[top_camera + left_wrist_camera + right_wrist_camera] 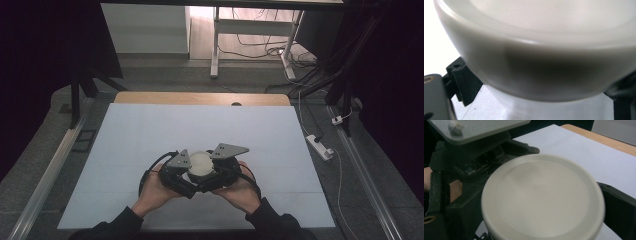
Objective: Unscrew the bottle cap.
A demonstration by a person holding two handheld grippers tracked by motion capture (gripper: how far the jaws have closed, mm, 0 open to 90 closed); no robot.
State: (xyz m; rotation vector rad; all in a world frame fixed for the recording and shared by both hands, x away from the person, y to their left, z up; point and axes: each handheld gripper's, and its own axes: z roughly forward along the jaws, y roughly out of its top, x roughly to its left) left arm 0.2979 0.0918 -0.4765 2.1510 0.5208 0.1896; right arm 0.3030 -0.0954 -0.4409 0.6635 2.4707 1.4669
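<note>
Lid [541, 197] hides both tongs' jaw tips (container beneath barely visible).

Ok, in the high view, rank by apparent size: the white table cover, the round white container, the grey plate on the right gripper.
1. White table cover, by far the largest.
2. Round white container and the grey plate on the right gripper look close in size; grippers hide part of the container, so no ranking between them.
</note>
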